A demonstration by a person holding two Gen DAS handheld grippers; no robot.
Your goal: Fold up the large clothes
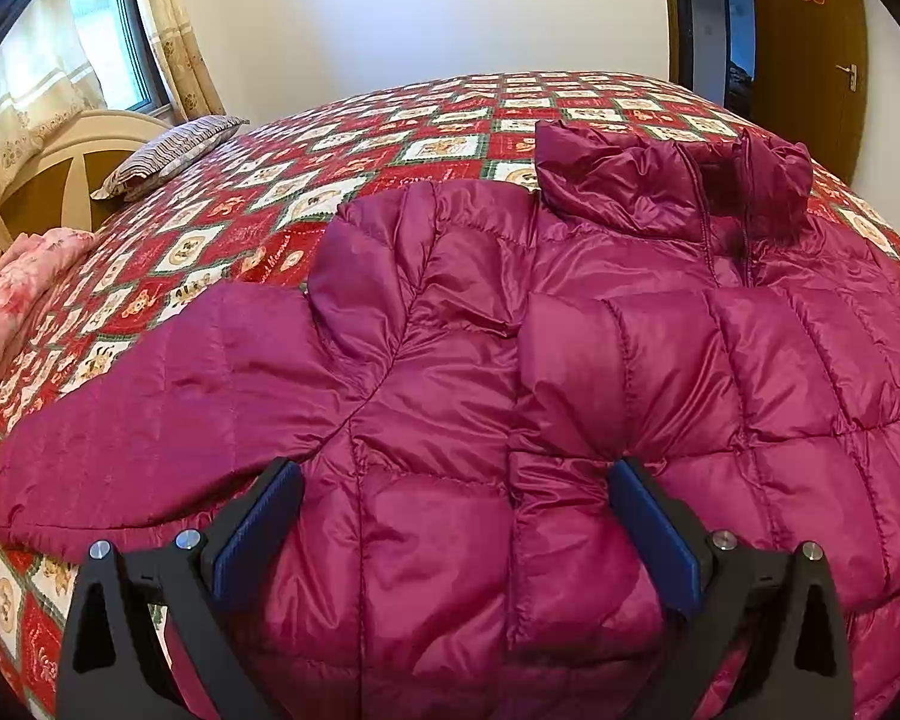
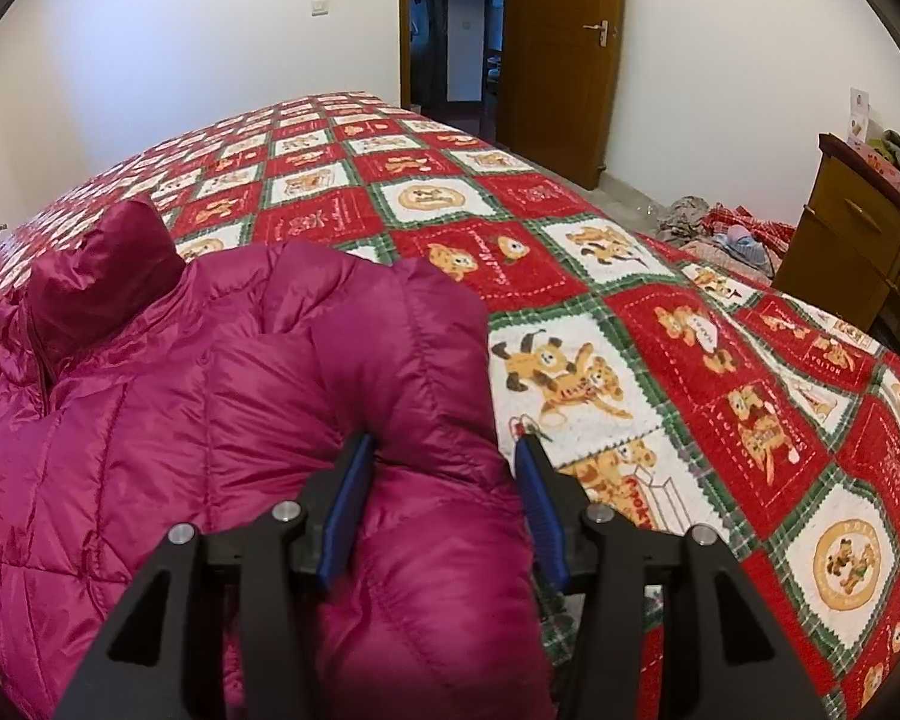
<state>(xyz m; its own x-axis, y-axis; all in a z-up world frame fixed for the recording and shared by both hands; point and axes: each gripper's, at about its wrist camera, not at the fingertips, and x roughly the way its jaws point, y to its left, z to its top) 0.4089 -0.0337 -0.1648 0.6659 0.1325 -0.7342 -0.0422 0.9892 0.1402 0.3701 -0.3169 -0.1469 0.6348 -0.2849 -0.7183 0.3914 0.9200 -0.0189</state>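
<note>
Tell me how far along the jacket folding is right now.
Partly done. The magenta puffer jacket lies on the quilted bed, its right side already folded over the front. The other sleeve is spread out flat, unfolded. The left gripper stands open over the jacket; the right gripper straddles the folded edge without pinching. Left: that sleeve and folding the body.

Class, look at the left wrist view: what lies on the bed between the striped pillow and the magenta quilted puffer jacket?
Only bare red-and-white cartoon-print bedspread lies between the striped pillow and the magenta puffer jacket; the left wrist view shows it.
</note>
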